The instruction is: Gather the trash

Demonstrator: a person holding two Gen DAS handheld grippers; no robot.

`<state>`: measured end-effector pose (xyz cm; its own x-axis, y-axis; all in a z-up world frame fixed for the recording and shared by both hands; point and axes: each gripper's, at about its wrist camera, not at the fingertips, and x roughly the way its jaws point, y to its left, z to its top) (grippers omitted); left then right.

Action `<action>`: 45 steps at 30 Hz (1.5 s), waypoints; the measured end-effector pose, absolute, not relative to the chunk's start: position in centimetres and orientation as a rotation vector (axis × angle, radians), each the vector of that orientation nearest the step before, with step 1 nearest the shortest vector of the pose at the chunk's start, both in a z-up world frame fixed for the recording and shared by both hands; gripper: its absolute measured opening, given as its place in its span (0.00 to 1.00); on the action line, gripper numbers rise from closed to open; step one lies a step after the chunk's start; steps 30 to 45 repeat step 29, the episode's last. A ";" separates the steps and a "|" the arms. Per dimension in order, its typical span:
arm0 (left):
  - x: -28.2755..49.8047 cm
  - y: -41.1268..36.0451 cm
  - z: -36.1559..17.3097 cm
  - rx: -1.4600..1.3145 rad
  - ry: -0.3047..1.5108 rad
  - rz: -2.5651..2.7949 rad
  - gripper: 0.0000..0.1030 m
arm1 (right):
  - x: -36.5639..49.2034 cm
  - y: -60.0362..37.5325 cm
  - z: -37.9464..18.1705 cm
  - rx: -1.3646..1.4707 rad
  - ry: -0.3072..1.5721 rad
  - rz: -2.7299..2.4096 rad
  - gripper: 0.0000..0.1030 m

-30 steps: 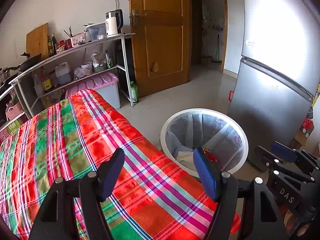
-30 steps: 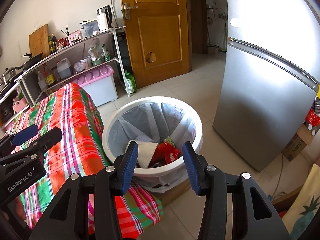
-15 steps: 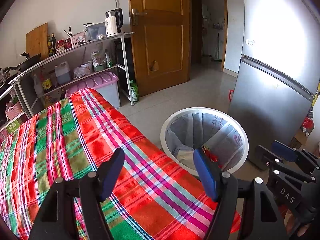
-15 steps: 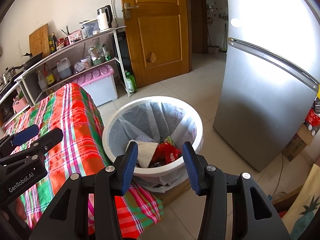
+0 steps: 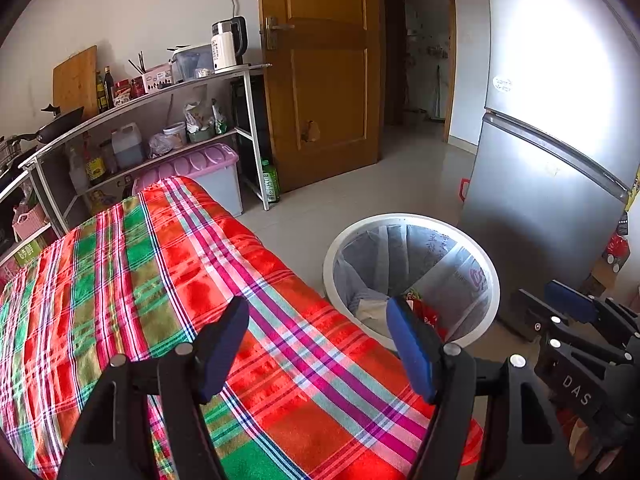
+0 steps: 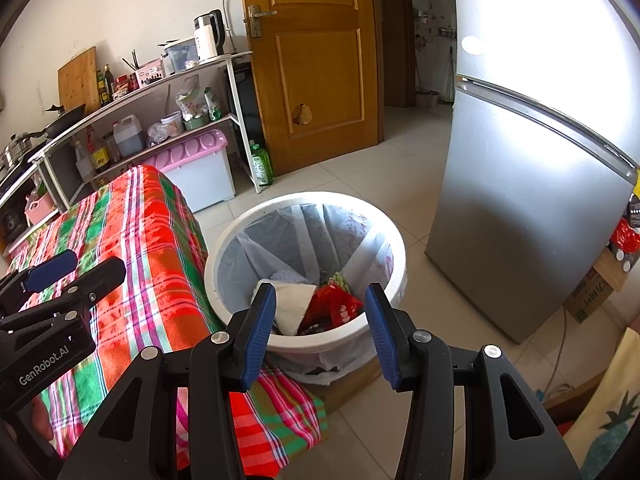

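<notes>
From the left wrist camera, the left gripper [image 5: 318, 346] hangs over a table draped in a red, green and pink plaid cloth [image 5: 168, 280]. Its two blue-padded fingers [image 5: 412, 354] stand spread wide apart with nothing between them. Just past the cloth's right edge, on the pale tiled floor [image 5: 360, 196], stands a round white plastic trash bin lined with a translucent grey bag [image 5: 490, 268]. Inside it, partly hidden behind the right finger, lie a red snack wrapper [image 5: 430, 314] and a piece of white crumpled paper [image 5: 370, 308]. At the right border the black frame of the right gripper [image 5: 572, 344] shows from the side; its spread cannot be judged from here. Behind the bin rises a tall silver refrigerator [image 5: 540, 184], and a brown wooden door [image 5: 320, 80] closes the back wall.

From the right wrist camera, the right gripper [image 6: 320, 326] points down at the same white bin [image 6: 394, 240], its blue-padded fingers [image 6: 258, 330] parted and holding nothing. Between them, at the bottom of the bag, the red wrapper [image 6: 336, 308] rests against the white paper [image 6: 292, 304], touching it. The plaid cloth [image 6: 152, 240] lies just beside the bin on the left, and the left gripper [image 6: 60, 276] reaches in over it from the left border. A metal shelf rack crowded with bottles and containers [image 6: 160, 120] stands against the far wall, with a white electric kettle [image 6: 208, 36] on top.
</notes>
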<state>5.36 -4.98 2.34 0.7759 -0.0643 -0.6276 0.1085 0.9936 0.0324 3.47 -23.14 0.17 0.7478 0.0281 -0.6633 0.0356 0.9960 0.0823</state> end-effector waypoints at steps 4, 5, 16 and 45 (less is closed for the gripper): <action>5.3 -4.9 2.3 0.065 0.678 -0.094 0.71 | 3.5 -23.1 0.2 0.090 0.728 -0.006 0.46; 5.3 -4.9 2.3 0.063 0.677 -0.095 0.71 | 3.5 -23.1 0.1 0.090 0.728 -0.006 0.46; 5.3 -4.4 2.2 0.024 0.669 -0.105 0.77 | 3.6 -23.0 0.0 0.086 0.740 -0.013 0.46; 5.6 -3.9 1.7 -0.001 0.699 -0.107 0.79 | 3.6 -22.7 -0.2 0.080 0.748 -0.015 0.46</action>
